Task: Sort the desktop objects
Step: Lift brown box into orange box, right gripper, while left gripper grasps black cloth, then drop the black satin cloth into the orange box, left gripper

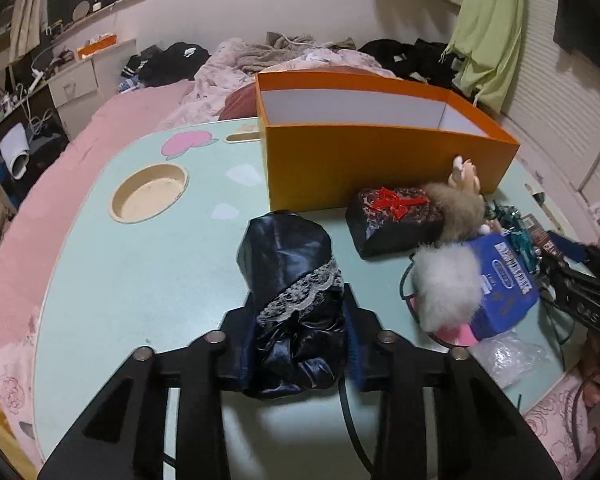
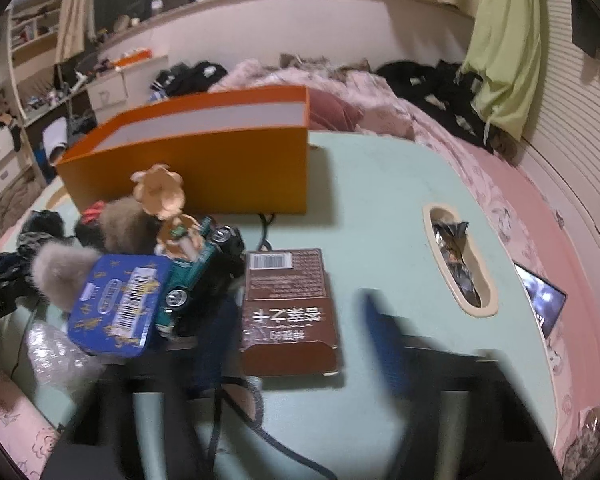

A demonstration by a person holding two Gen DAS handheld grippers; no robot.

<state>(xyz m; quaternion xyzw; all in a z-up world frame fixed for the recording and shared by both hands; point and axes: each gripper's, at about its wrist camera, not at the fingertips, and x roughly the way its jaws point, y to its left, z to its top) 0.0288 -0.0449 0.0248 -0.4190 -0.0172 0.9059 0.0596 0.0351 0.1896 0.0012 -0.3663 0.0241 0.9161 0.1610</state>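
The orange box [image 1: 380, 168] ahead of the left claw [image 1: 300, 344], which is clenched on a black satin pouch [image 1: 292, 280], looks empty, so sorting seems barely begun; the released right claw [image 2: 296, 344] straddles a brown carton [image 2: 288, 312] on the worktop [image 1: 140, 280].

The right hand-held gripper [image 2: 300, 344] is smeared by motion blur, its blue-padded fingers [image 2: 384, 344] reduced to soft streaks. In the left wrist view, the shiny black satin pouch with grey lace trim [image 1: 296, 300] hides the left hand-held gripper's [image 1: 300, 336] inner pads. A blue rectangular tin with a barcode label [image 1: 504, 284] sits partly behind a fluffy white pompom [image 1: 448, 284], and the print on the brown cardboard box [image 2: 288, 308] is too blurred to read.
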